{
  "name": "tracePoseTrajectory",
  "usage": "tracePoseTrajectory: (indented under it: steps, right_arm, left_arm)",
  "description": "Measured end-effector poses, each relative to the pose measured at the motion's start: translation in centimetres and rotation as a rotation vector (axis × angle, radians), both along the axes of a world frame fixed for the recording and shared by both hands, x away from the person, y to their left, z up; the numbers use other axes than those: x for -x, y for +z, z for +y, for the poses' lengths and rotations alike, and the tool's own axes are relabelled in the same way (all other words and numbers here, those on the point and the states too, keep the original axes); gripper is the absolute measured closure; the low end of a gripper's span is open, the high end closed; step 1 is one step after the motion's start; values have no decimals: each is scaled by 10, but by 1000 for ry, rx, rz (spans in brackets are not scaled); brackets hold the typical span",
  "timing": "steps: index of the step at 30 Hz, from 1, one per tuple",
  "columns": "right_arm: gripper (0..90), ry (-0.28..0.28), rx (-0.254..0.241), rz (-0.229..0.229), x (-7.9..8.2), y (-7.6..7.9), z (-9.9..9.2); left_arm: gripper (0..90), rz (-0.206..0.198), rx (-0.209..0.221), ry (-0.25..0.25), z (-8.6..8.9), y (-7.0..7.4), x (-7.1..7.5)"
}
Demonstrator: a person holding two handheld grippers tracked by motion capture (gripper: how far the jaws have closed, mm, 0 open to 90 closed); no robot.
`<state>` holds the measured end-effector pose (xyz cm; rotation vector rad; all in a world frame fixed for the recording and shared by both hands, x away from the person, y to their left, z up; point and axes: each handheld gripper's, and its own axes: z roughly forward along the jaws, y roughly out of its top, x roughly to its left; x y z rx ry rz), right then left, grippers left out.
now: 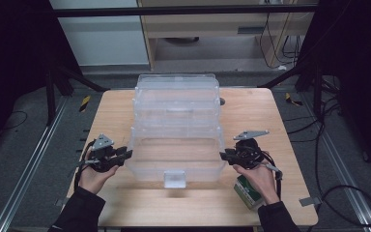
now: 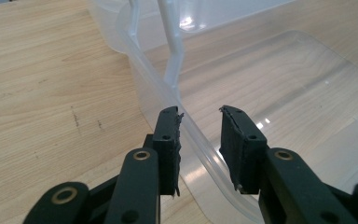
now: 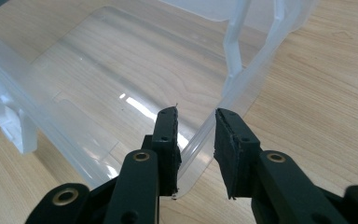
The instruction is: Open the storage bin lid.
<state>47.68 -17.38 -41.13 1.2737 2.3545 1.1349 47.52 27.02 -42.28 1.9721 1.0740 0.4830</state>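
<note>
A clear plastic storage box (image 1: pixel 140 166) stands in the middle of the wooden table, with its lid (image 1: pixel 178 96) swung up and back. My left gripper (image 1: pixel 126 153) is at the box's left wall. In the left gripper view its jaws (image 2: pixel 200 116) straddle the box's rim (image 2: pixel 140 60) with a gap still showing, so it is open. My right gripper (image 1: pixel 224 155) is at the right wall. Its jaws (image 3: pixel 196 116) likewise stand either side of the rim (image 3: pixel 242 79) without pinching it.
A green and white carton (image 1: pixel 248 191) lies on the table (image 1: pixel 121 108) under my right hand, near the front right corner. A white latch (image 1: pixel 175 179) hangs on the box's front wall. Black frame legs and cables surround the table.
</note>
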Motion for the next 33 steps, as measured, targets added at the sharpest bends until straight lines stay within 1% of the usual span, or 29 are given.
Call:
tracePoseTrajectory:
  steps: [3,6,12,14,15,16,17,18,20,22,23,24,25,28,30,33]
  right_arm:
    - [697,3,-2,5,0,0,-1]
    - [694,4,-10,10,-1,0,-1]
    - [691,1,-8,14,-1,0,-1]
    - [693,3,-9,17,-2,1,-1]
    - [671,-6,-11,18,-2,1,-1]
    - [646,-19,-9,4,-2,2,-2]
    - [633,-20,-8,-7,-2,3,-3]
    - [613,-20,-14,-4,-1,5,-5]
    - [577,-23,-18,-22,0,10,-10]
    - [542,-29,-21,-28,2,15,-14]
    - [519,-31,-24,-42,2,17,-17]
    - [497,-38,-23,-52,3,21,-22]
    - [477,-41,-23,-48,4,22,-24]
    - [428,-49,-3,-50,6,28,-33]
    - [384,-54,7,-32,8,32,-37]
    - [341,-51,37,-39,10,36,-44]
  left_arm:
    - [676,-6,-11,2,-1,0,1]
    - [677,-6,-8,3,-1,0,1]
    - [673,-15,-8,-4,0,1,1]
    - [643,-32,-7,-1,1,4,3]
    - [625,-46,-2,2,3,7,4]
    - [611,-57,1,5,4,9,5]
    - [598,-68,5,15,6,12,6]
    - [580,-77,9,20,8,14,6]
    - [538,-91,22,34,12,18,7]
    - [505,-99,28,56,16,20,7]
    - [489,-101,39,77,20,20,7]
    - [468,-100,44,87,22,20,6]
    - [455,-102,46,99,25,19,5]
    - [413,-110,40,137,32,17,3]
    - [403,-107,44,161,37,15,1]
    - [381,-101,38,194,44,10,-2]
